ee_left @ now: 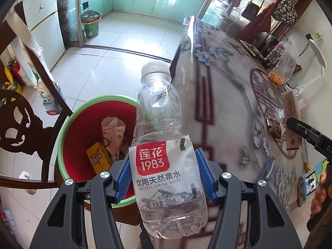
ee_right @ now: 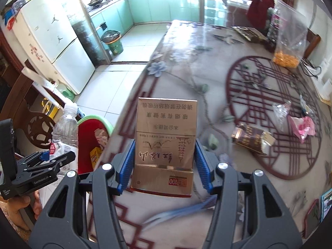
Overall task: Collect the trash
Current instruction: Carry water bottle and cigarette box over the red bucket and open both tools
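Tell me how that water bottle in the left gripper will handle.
The bottle looks empty, so it is probably very light. Its thin clear wall is dented near the base, so it likely buckles under a firm squeeze. The left hand-held gripper pinches it on the paper label, which may slide; round, it would probably roll if dropped.

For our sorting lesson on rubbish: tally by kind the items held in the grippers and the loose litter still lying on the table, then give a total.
Plastic bottle, in left gripper: 1
Gold cigarette box, in right gripper: 1
Dark crushed packet on table: 1
Pink wrapper: 1
Clear crumpled wrapper: 1
Total: 5
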The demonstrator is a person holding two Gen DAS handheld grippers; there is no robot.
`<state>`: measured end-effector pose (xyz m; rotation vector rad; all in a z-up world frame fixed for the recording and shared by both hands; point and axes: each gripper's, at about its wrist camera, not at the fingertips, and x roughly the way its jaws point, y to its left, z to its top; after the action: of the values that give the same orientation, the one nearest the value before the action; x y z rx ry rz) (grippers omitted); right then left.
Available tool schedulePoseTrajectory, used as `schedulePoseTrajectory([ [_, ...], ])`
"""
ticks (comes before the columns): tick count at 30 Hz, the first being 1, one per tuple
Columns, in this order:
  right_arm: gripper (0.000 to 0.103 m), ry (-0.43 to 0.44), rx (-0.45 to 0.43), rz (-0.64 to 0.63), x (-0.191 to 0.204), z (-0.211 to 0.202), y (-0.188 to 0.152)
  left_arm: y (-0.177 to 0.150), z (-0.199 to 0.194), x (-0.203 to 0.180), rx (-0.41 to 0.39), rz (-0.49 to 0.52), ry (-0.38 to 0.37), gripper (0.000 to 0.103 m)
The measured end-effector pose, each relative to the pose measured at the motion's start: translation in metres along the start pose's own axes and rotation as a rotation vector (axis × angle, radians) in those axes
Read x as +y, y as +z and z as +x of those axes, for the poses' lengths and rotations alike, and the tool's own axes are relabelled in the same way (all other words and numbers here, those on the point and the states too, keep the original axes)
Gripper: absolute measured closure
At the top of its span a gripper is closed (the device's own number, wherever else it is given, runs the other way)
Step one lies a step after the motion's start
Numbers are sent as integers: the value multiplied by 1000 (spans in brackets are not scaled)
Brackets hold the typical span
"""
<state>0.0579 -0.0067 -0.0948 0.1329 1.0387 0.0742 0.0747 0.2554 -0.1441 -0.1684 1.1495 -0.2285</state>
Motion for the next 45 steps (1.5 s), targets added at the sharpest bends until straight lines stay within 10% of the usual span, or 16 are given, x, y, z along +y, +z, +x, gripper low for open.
schedulePoseTrajectory([
  [35, 50, 250, 218, -290, 157, 87, 4, -8, 31, 102, 90, -193, 138, 48],
  [38, 26, 274, 216, -262, 156, 87, 5, -7, 30, 104, 92, -202, 158, 47],
  [45, 26, 251, 189, -226, 139, 80, 7, -6, 23, 105, 70, -205, 158, 42],
])
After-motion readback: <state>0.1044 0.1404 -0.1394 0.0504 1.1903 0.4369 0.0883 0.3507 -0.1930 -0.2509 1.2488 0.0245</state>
